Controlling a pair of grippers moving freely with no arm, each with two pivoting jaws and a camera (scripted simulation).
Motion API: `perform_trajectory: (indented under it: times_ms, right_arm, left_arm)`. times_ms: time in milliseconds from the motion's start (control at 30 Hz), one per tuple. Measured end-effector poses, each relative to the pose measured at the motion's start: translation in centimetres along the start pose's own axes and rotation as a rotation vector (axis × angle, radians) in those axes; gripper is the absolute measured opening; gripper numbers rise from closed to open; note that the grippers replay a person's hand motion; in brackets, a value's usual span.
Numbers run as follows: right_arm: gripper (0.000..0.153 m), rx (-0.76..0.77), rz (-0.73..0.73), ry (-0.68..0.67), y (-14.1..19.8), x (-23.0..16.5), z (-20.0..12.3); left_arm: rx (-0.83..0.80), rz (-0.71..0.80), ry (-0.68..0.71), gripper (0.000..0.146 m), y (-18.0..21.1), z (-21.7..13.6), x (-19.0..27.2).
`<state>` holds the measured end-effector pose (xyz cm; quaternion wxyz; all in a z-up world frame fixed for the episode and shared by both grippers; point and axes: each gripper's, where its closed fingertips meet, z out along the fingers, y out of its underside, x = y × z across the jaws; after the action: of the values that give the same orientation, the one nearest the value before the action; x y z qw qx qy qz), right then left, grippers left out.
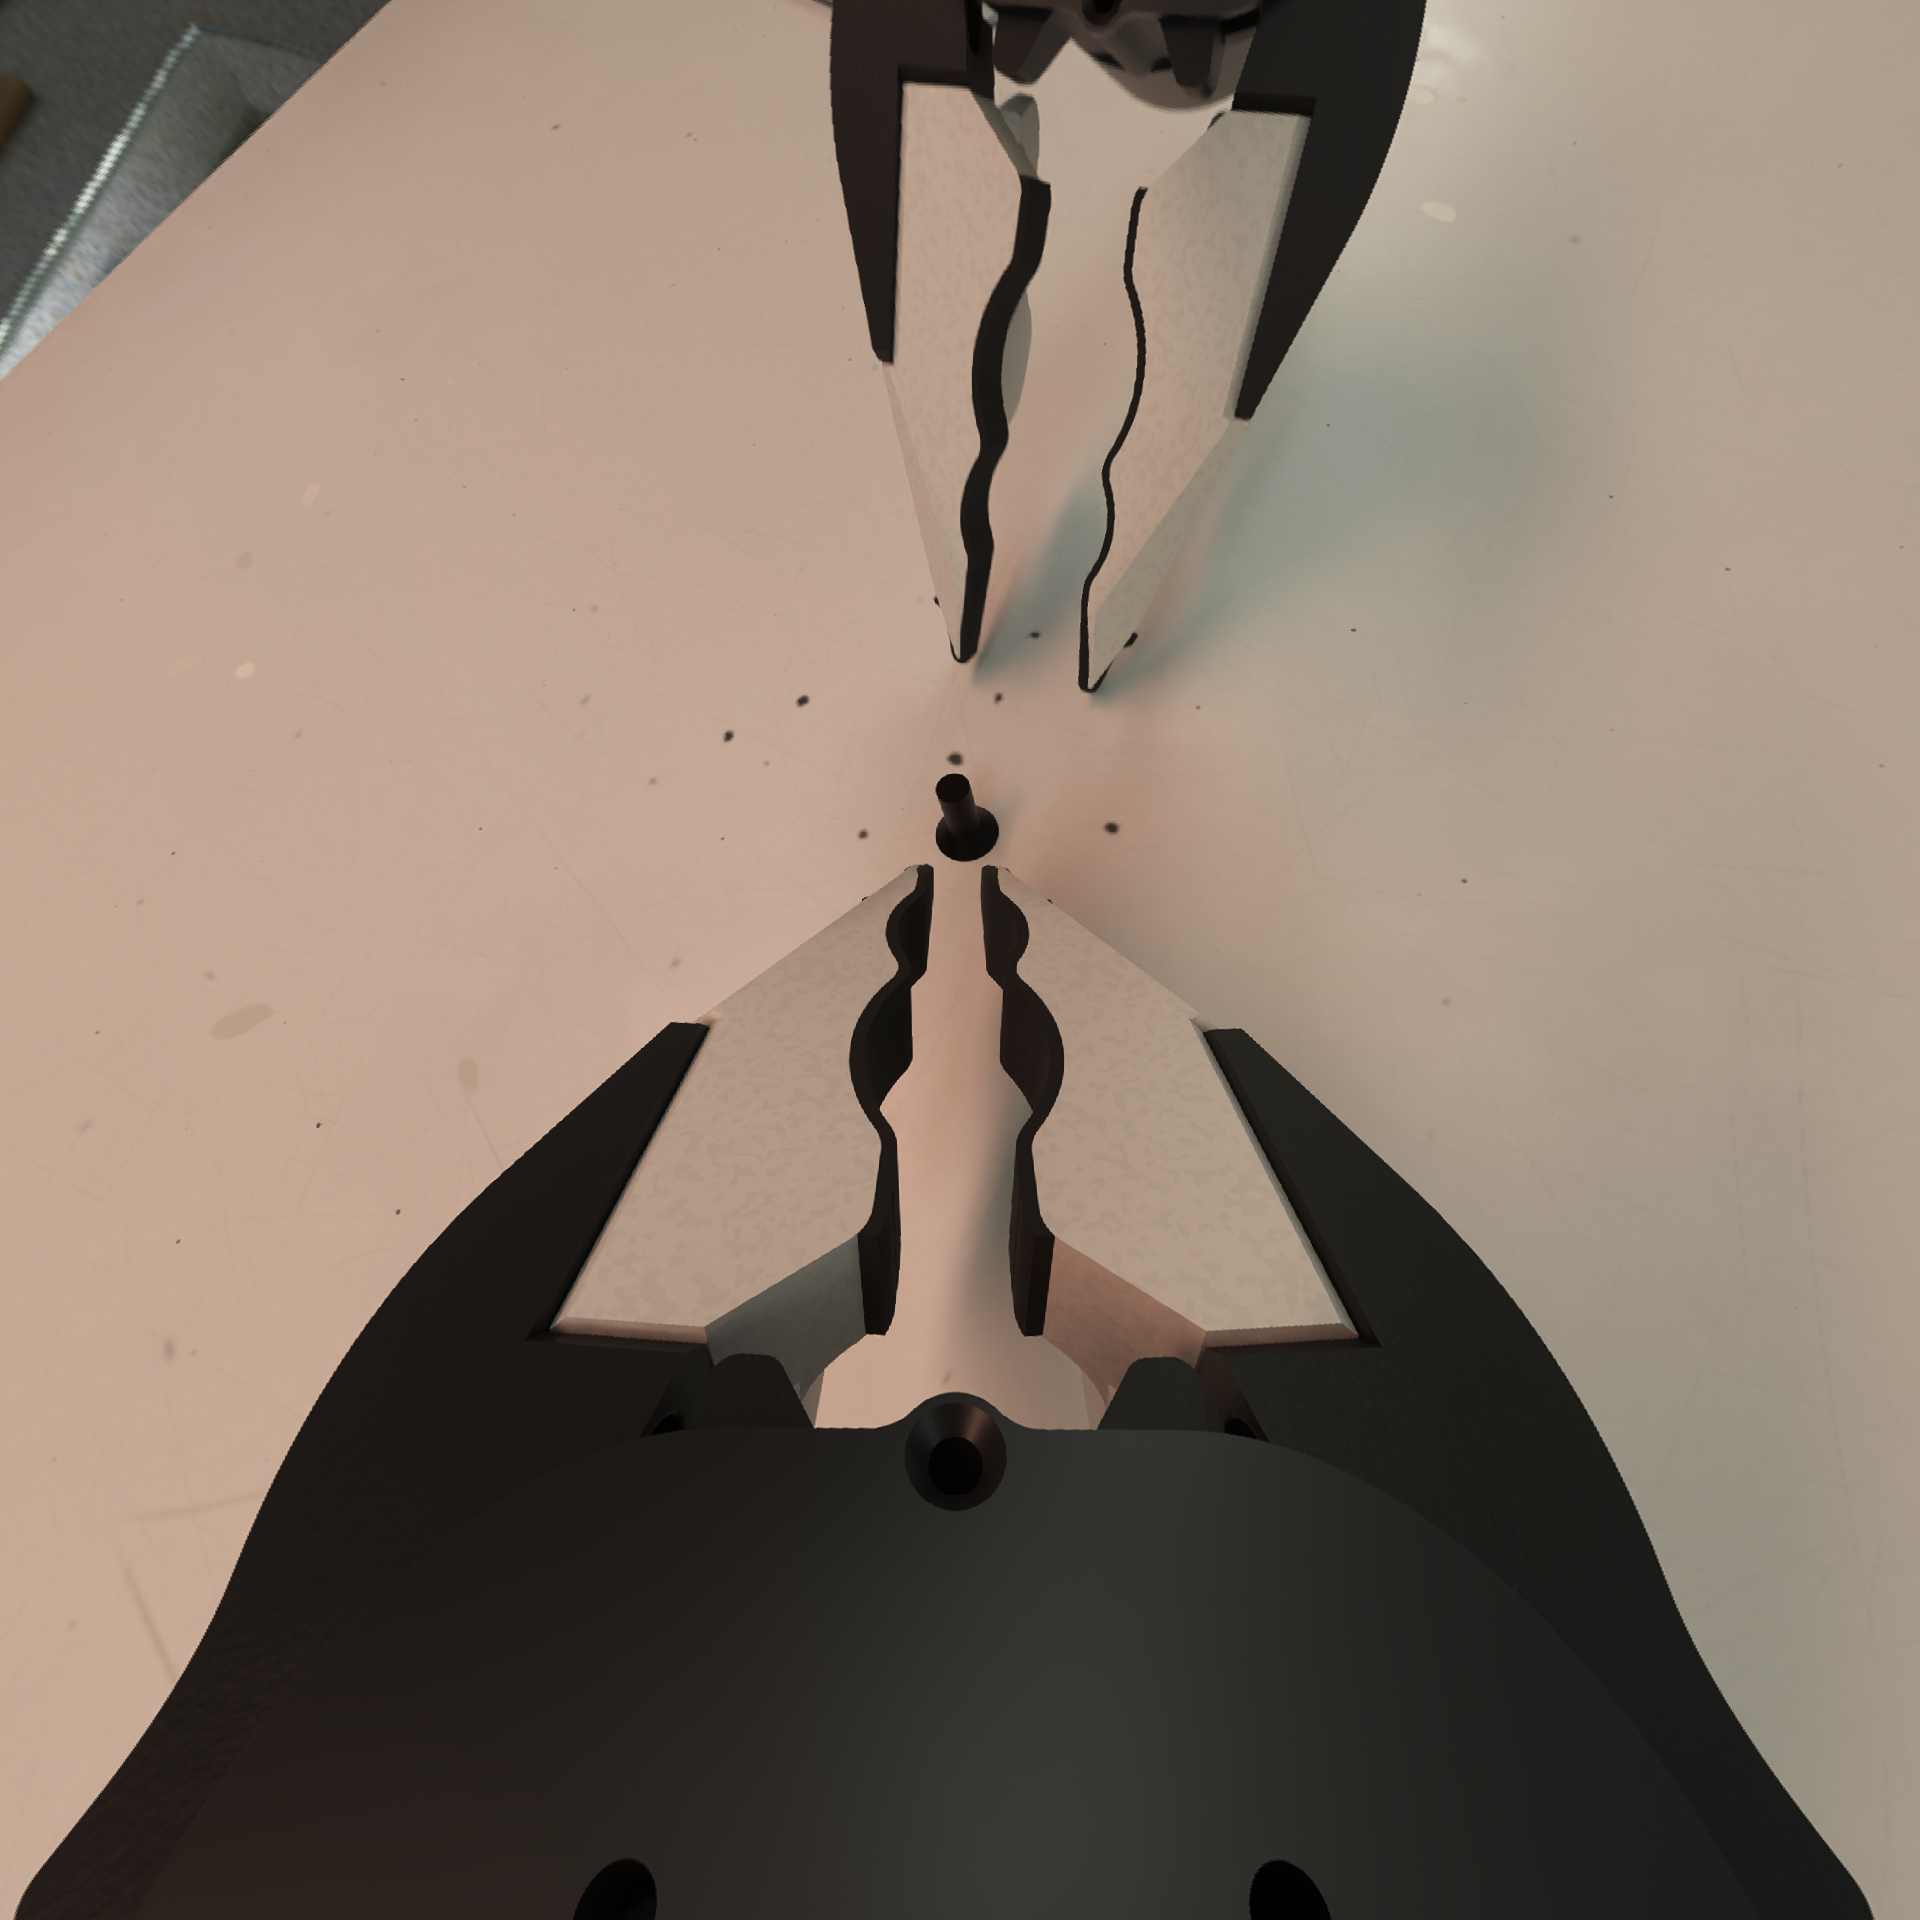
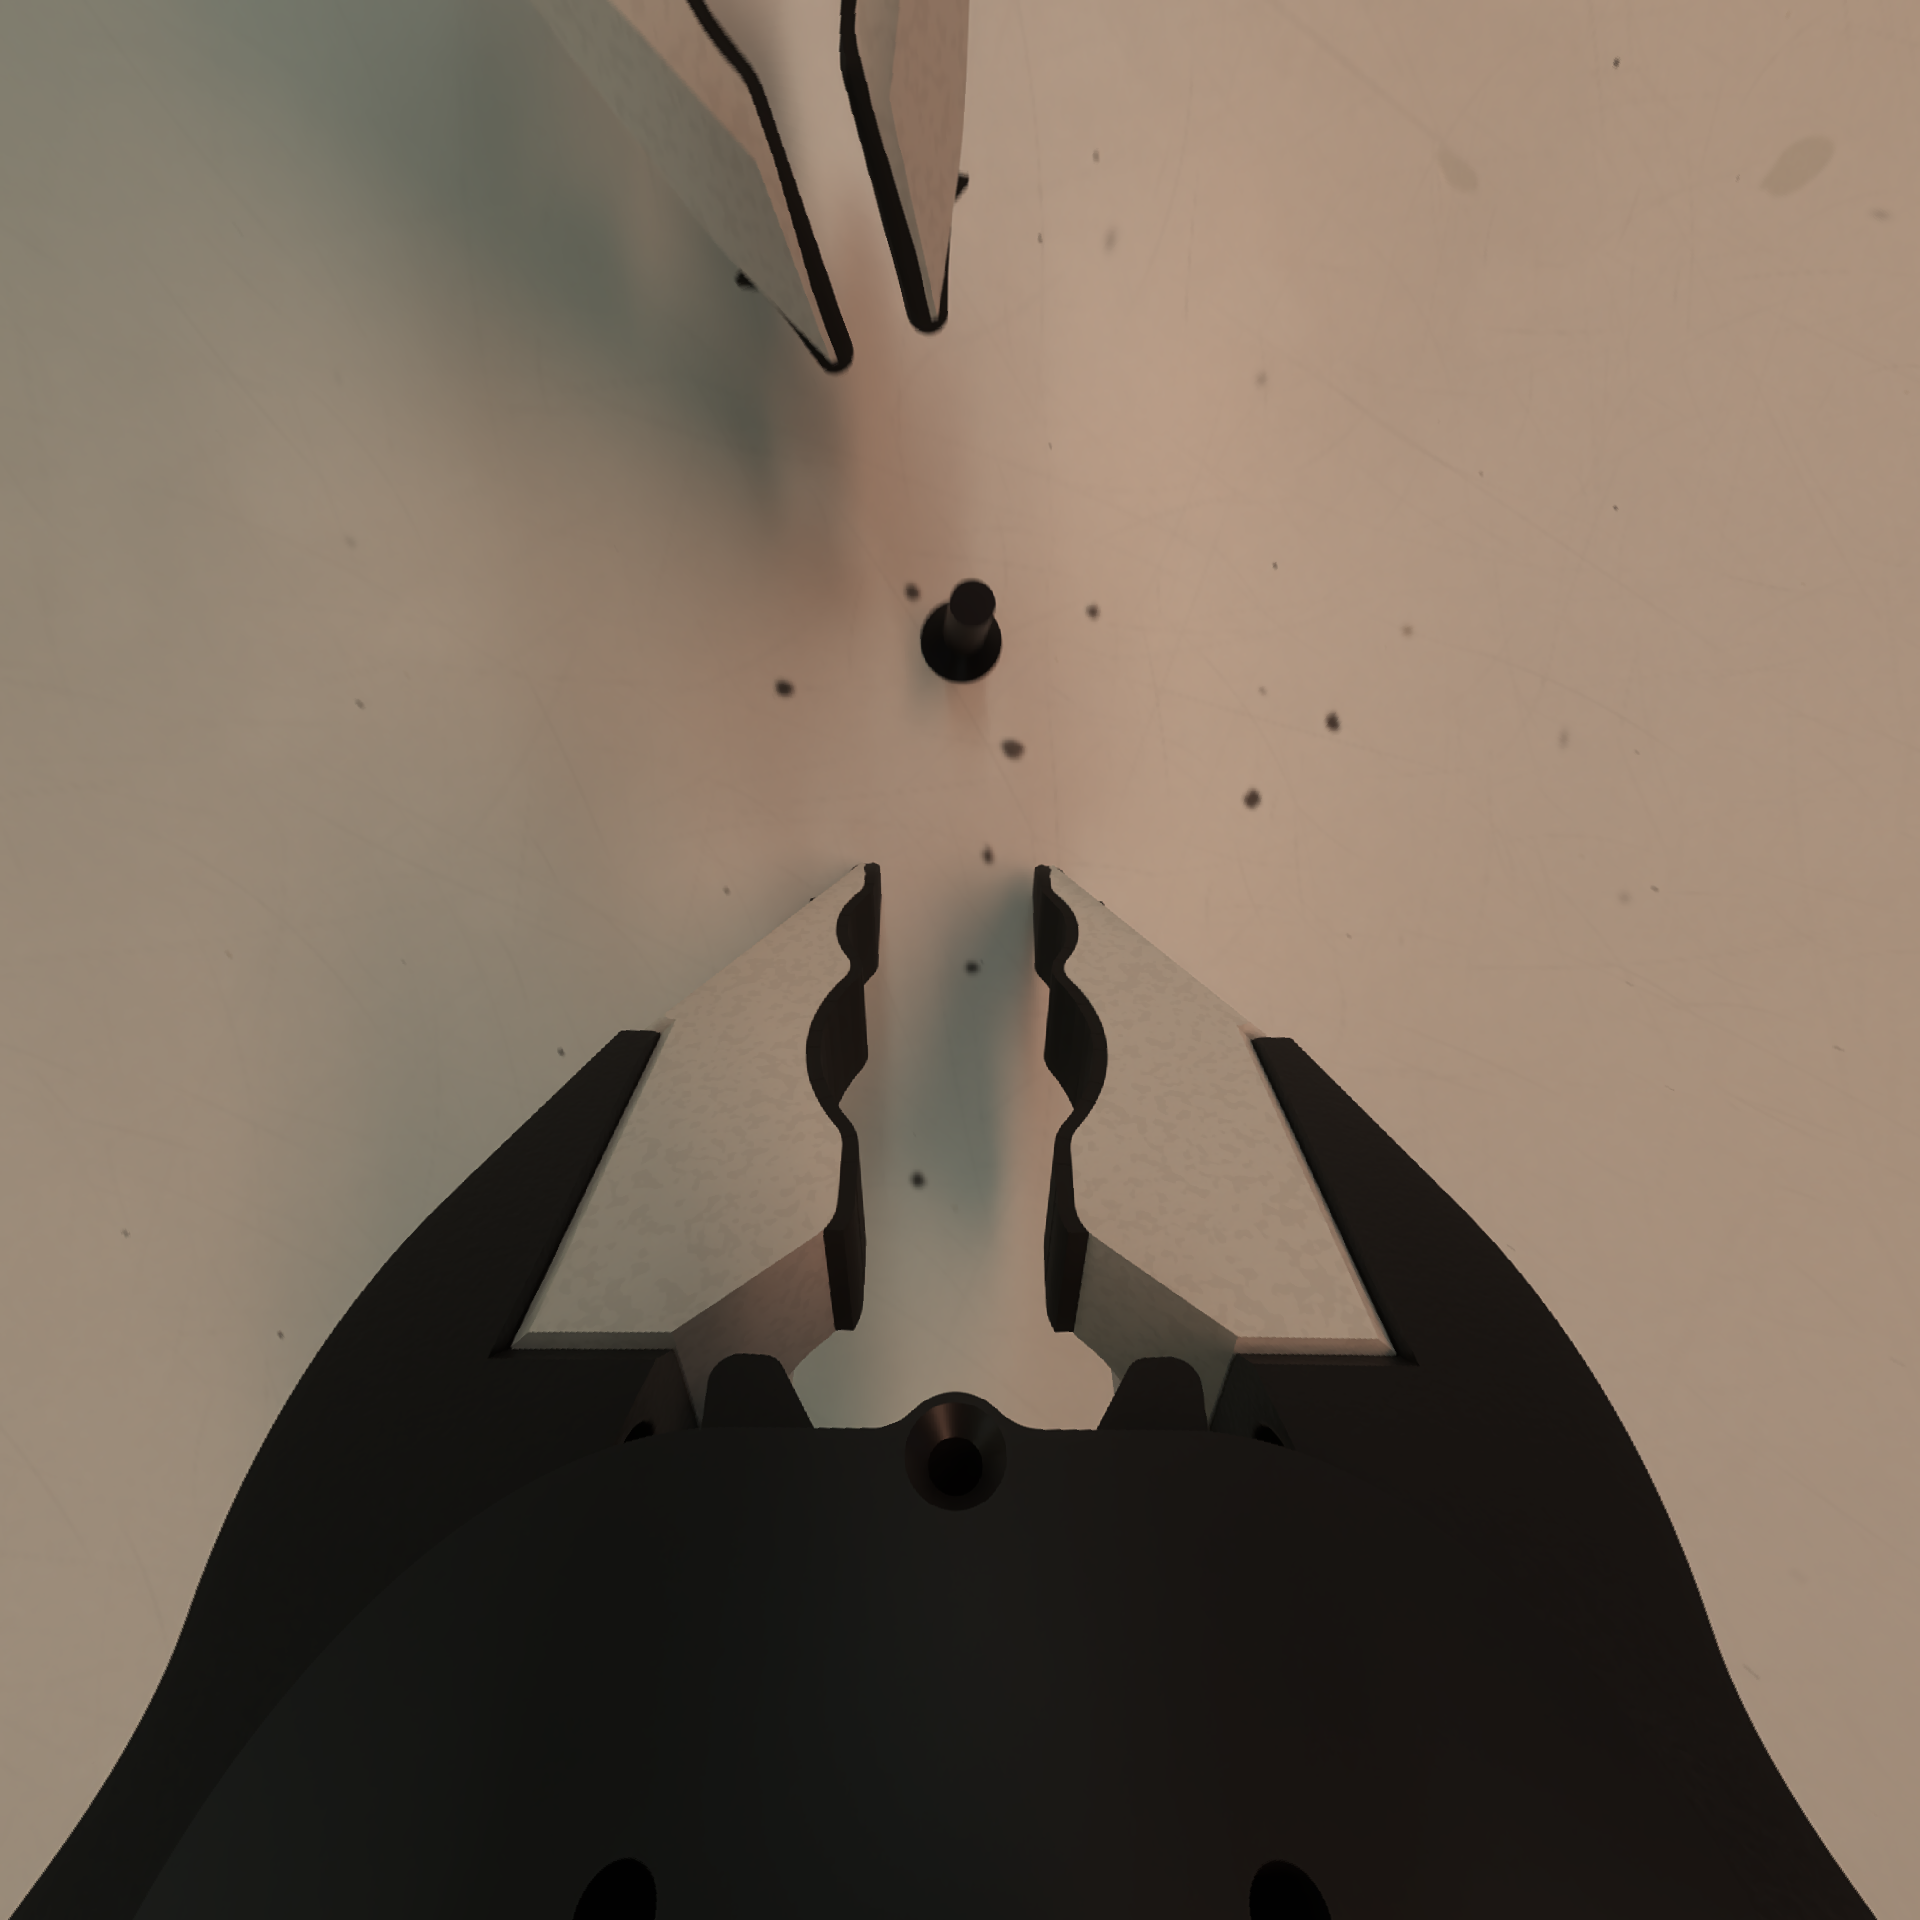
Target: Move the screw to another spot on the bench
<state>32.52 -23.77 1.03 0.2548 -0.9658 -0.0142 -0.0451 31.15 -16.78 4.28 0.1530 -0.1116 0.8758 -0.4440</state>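
A small black screw [image 1: 958,823] stands head-down on the pale bench [image 1: 416,727], shaft pointing up. My left gripper [image 1: 957,871] is open with a narrow gap, its tips just short of the screw. My right gripper [image 1: 1023,670] faces it from the far side, open and empty, a little beyond the screw. In the right wrist view the screw [image 2: 962,636] stands ahead of my right gripper [image 2: 957,871], which is open with a wider gap. The left gripper [image 2: 883,343] shows at the top there, beyond the screw.
The bench [image 2: 1455,520] is speckled with small dark spots around the screw. Its left edge shows at the upper left of the left wrist view, with a grey textured floor strip [image 1: 94,218] beyond it.
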Motion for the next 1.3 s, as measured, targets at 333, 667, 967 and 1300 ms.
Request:
perform_trajectory:
  times_ms: [333,667,967,1300]
  right_arm:
    - [0.037,0.062,-0.038,-0.036,-3.5,0.3,0.4]
    - [0.051,-0.053,0.033,0.014,-1.7,2.1,0.9]
    - [0.061,0.066,0.051,-0.051,-4.2,1.0,0.4]
    - [0.024,0.04,-0.004,-0.109,-4.3,0.1,1.8]
  left_arm:
    - [0.003,0.001,-0.002,0.009,0.0,-0.1,0.0]
    - [0.0,0.013,0.001,0.01,0.1,-0.1,0.1]
    - [-0.004,0.017,0.002,0.01,0.1,0.0,0.2]
    - [-0.003,0.023,0.0,0.01,0.1,-0.1,0.3]
